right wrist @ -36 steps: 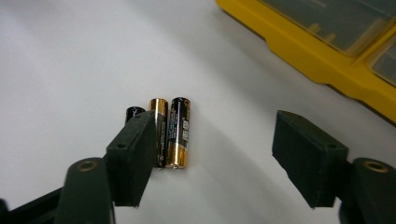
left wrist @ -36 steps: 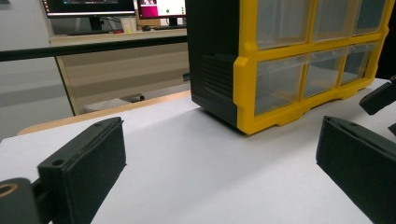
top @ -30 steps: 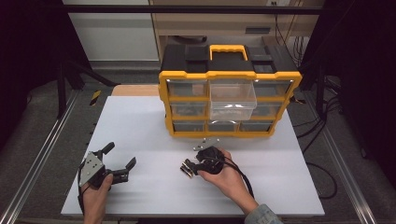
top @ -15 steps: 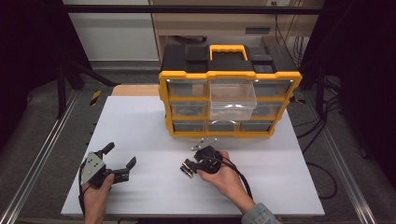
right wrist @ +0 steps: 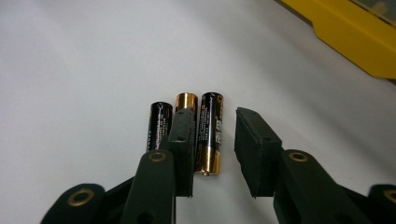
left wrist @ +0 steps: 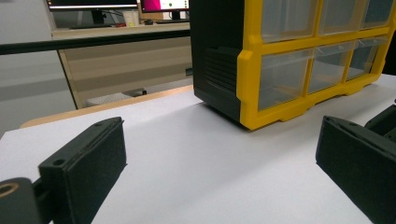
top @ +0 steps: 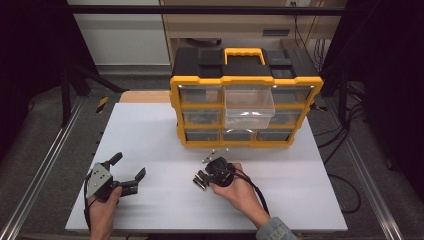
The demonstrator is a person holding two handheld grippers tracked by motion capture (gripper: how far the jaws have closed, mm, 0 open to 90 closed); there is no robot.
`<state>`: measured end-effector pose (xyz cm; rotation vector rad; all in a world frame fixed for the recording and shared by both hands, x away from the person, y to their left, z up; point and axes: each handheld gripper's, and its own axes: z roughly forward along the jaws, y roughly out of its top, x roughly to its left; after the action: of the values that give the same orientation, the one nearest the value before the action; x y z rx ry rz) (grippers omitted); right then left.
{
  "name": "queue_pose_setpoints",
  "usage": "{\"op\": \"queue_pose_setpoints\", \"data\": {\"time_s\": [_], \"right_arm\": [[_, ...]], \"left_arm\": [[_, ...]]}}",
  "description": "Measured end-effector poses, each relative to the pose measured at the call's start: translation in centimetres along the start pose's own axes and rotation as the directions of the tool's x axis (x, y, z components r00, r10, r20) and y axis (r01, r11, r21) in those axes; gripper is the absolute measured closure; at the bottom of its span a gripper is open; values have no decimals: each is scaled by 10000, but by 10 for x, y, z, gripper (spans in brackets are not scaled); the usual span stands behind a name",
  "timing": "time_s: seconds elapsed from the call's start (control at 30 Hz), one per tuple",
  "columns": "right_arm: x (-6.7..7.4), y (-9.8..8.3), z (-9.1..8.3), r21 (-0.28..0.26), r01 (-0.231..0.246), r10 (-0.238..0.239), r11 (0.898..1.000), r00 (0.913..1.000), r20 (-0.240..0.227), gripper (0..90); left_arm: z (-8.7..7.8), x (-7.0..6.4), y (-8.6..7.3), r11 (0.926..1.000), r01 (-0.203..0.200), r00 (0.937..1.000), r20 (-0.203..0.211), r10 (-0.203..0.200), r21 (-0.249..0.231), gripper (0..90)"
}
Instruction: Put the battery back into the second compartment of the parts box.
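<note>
1. My right gripper is low over the table, in front of the yellow organiser. Its jaws have just been closing and now stand partly open around the rightmost of three batteries. The pads are not yet pressing on it: the left pad sits over the middle battery, and there is a clear gap to the right pad.

2. Target battery: black and gold, flat on the table between my jaws. Its long axis runs straight away from the gripper, parallel to the jaws. The gold end with the small nub points back toward my hand, the black end away. The closing direction is across its width, which I judge correct for a pinch.

3. Middle battery: touching or just beside the target, same axis, with its gold end pointing away. Third battery: all black from here, just beyond the middle one. I judge the main risk to be the left pad catching two cells.

4. From the organiser: the batteries lie in front of its bottom row, a little left of centre. A small metal piece lies between them and the organiser. One middle drawer is pulled out.

5. My left gripper rests well to the left of the organiser's front, with its jaws wide apart and nothing between them. The right is far nearer the batteries.
</note>
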<state>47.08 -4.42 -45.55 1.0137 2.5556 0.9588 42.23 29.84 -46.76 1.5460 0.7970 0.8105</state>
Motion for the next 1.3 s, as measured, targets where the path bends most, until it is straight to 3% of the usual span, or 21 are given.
{"op": "queue_pose_setpoints", "data": {"time_s": [0.3, 0.33, 0.53, 0.67, 0.83, 0.9, 0.97, 1.0, 1.1, 1.3], "right_arm": [[-1, 0, 4, 114, -213, 213, 9997, 9998, 6, 735], [-2, 0, 5, 132, -7, 6, 9999, 10000, 56, 741], [-3, -2, 11, 234, -194, 186, 9995, 9993, 323, 757], [-4, -3, 14, 409, -64, 46, 9991, 9990, 435, 759], [-4, -6, 14, 182, 4, -13, 9998, 9988, 484, 769], [-6, -8, 11, 44, 172, -174, 9998, 9984, 530, 769], [-6, -9, 5, -95, -198, 204, 9998, 9979, 619, 770], [-9, -11, 2, -233, 18, -3, 9997, 9980, 632, 769], [-19, -15, -10, -581, -60, 106, 9983, 9967, 806, 770], [-39, -27, -34, -1242, -632, 761, 9903, 9918, 1029, 770]], "left_arm": [[0, 0, 0, 10000, -21, 10000, 38, 21, 5, 14], [0, 0, 0, 10000, -20, 10000, 40, 20, 6, 14], [1, -1, 0, 10000, -42, 10000, 73, 42, 21, 15], [1, -1, 0, 10000, -44, 10000, 77, 44, 29, 16], [1, -1, 1, 10000, -60, 9999, 86, 60, 29, 17], [1, -1, 1, 10000, -65, 9999, 82, 65, 27, 17], [1, -1, 1, 10000, -60, 10000, 80, 59, 22, 17], [1, -1, 1, 10000, -61, 10000, 79, 61, 23, 17], [1, -2, 1, 10000, -70, 9999, 79, 70, 26, 17], [0, -2, 1, 10000, -73, 9999, 76, 73, 28, 17]]}}
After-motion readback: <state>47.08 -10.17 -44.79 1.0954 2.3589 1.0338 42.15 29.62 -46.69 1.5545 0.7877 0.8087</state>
